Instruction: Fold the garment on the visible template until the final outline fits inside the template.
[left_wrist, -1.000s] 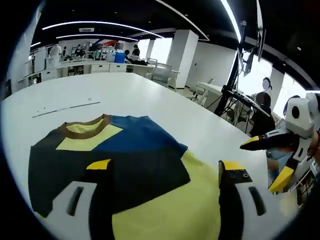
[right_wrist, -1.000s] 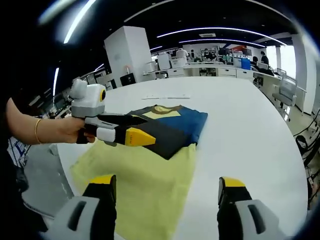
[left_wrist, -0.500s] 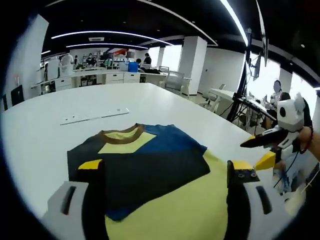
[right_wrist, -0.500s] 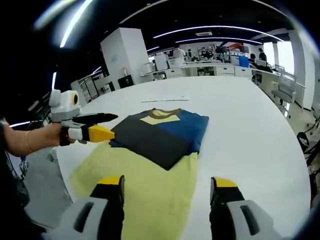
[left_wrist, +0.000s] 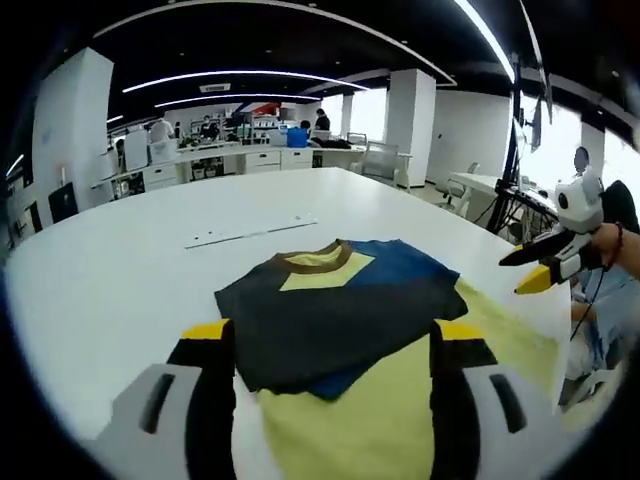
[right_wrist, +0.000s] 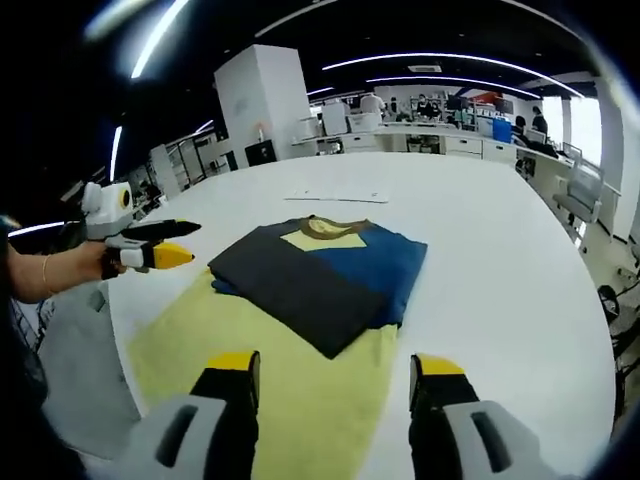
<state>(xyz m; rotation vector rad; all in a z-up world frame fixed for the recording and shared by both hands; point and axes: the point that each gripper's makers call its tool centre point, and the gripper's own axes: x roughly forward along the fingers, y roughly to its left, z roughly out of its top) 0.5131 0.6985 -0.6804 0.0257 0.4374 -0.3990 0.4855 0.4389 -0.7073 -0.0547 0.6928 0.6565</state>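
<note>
Folded garment (left_wrist: 340, 315) lies on the yellow template (left_wrist: 400, 400), which lies at the near edge of the white table (left_wrist: 120, 270); the garment's collar end reaches past the template's far edge onto bare table. A pale strip (left_wrist: 250, 231), perhaps a ruler, lies on the table beyond the collar. Your left gripper (left_wrist: 330, 345) hangs near the garment's near edge, jaws spread and empty. Your right gripper (right_wrist: 330, 375) hangs over the template, jaws spread and empty. In each view the other gripper appears off to the side, clear of the garment.
</note>
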